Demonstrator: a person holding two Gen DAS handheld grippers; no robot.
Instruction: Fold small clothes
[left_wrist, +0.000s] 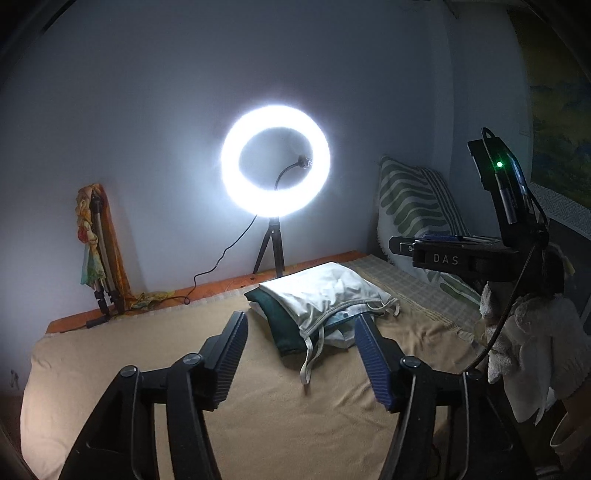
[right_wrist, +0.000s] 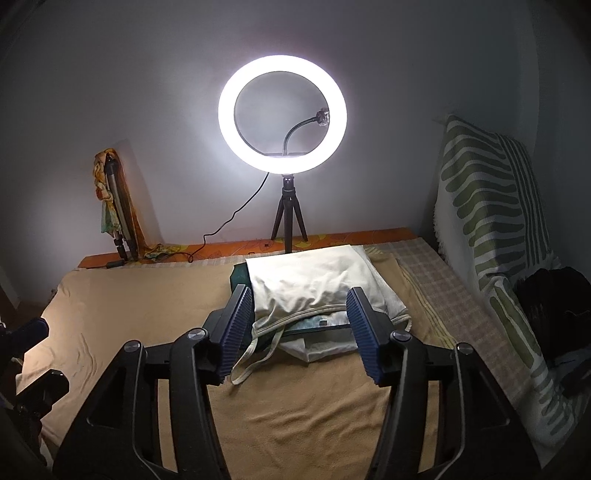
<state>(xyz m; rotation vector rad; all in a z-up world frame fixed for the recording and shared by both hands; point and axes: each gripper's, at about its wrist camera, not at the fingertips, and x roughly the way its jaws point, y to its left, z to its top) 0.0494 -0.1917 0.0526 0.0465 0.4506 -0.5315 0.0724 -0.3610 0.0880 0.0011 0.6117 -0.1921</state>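
Note:
A small stack of clothes lies on the tan bed sheet (left_wrist: 147, 354): a white top with thin straps (left_wrist: 325, 295) lies over a dark green garment (left_wrist: 280, 325). My left gripper (left_wrist: 299, 354) is open and empty, just short of the stack's near edge. In the right wrist view the white top (right_wrist: 314, 284) sits between the fingers of my right gripper (right_wrist: 299, 328), which is open and hovers at the stack's near edge; its straps (right_wrist: 255, 350) trail toward me. The right gripper's body (left_wrist: 461, 258) shows at the right of the left wrist view.
A lit ring light on a small tripod (right_wrist: 282, 114) stands at the bed's far edge, with its cable running left. A folded tripod wrapped in cloth (right_wrist: 114, 206) leans on the wall at left. A green-striped pillow (right_wrist: 491, 206) stands at right. A checked cloth (right_wrist: 424, 273) lies beside the stack.

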